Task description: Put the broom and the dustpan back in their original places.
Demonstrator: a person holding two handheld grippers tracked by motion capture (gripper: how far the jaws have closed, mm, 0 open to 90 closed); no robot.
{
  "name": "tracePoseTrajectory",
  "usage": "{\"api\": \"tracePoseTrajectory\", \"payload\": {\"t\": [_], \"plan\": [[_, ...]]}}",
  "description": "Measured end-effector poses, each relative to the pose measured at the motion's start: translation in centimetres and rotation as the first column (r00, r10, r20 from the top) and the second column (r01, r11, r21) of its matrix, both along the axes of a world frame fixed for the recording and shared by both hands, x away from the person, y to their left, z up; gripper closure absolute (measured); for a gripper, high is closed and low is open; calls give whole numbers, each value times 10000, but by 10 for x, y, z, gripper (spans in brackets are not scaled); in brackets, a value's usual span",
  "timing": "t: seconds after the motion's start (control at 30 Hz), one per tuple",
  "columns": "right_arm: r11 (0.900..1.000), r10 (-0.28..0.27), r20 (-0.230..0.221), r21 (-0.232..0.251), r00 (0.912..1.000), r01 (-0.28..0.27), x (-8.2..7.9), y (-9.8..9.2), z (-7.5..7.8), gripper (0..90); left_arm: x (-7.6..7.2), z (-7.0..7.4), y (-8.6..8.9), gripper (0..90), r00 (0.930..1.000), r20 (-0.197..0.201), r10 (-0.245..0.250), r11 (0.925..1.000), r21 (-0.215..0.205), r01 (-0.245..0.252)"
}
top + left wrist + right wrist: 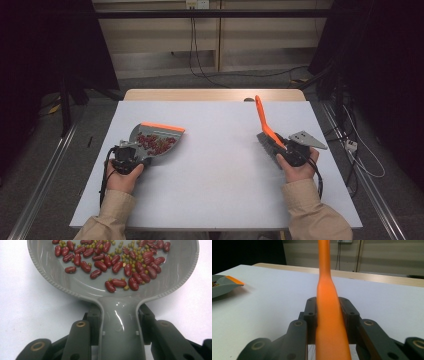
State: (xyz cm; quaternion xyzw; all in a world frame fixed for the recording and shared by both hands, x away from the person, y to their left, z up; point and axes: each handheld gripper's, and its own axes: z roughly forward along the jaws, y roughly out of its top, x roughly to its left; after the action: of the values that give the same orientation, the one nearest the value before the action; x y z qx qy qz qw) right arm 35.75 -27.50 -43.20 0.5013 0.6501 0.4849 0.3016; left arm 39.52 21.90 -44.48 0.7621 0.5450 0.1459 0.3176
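Observation:
A grey dustpan (156,141) with an orange lip rests on the white table (210,195) at the left, holding red beans (117,265) and small green ones. My left gripper (126,156) is shut on the dustpan's handle (121,325), its black pads pressing both sides. At the right, my right gripper (292,150) is shut on the orange handle (329,315) of a brush (270,142). The brush's grey bristles touch the table and its handle points up and away.
The table's wooden far edge (215,94) borders a pale wall with hanging cables (197,50). Black curtains stand at both sides. A grey plate (307,139) tops the right gripper. Open table lies between the two tools.

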Motion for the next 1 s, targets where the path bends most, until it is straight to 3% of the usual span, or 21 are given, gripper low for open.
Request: {"api": "tracePoseTrajectory", "payload": {"t": [0.43, 0.7, 0.87, 1.0], "plan": [[9981, -561, -130, -243, 9983, 558, 7, -13, -6, 713, 2, -2, -2, 638, 9998, -30, 209, 9997, -112, -209], [9969, -667, -78, -419, 9977, 663, 6, -18, -7, 713, 2, -2, -4, 636, 9996, 66, 258, 9996, 108, -259], [9903, -1225, 70, -655, 9924, 1227, 4, -29, -6, 713, -2, -1, -9, 579, 9999, 57, 124, 9996, -244, -123], [9819, -1556, 75, -1077, 9878, 1555, 2, -33, -7, 713, -6, -1, -11, 546, 10000, 62, -52, 9969, -780, 56]]}}
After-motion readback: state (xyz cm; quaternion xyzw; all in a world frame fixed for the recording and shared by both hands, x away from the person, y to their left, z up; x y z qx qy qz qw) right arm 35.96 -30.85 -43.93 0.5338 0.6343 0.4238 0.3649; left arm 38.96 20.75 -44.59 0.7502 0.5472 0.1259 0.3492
